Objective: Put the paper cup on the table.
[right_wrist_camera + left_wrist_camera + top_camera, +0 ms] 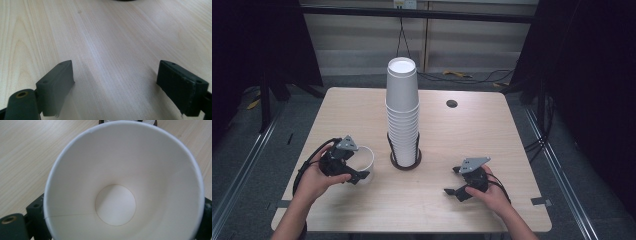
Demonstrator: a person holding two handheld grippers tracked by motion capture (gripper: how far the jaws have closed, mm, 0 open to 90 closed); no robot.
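Note:
A tall stack of white paper cups [402, 110] stands in a black ring holder [405, 161] at the middle of the wooden table [462, 135]. My left gripper [357, 165] sits left of the stack, shut on a single white paper cup [363, 157], whose mouth faces the stack. In the left gripper view the cup [125, 185] shows its empty inside, jaws pressing its sides. My right gripper [453, 181] rests low at the right front, open, with only bare wood between its jaws [115, 85].
A small dark round hole [452, 103] lies in the table's far right part. Black curtains flank the table, and cables run over the floor behind it. Bare wood lies between the two grippers.

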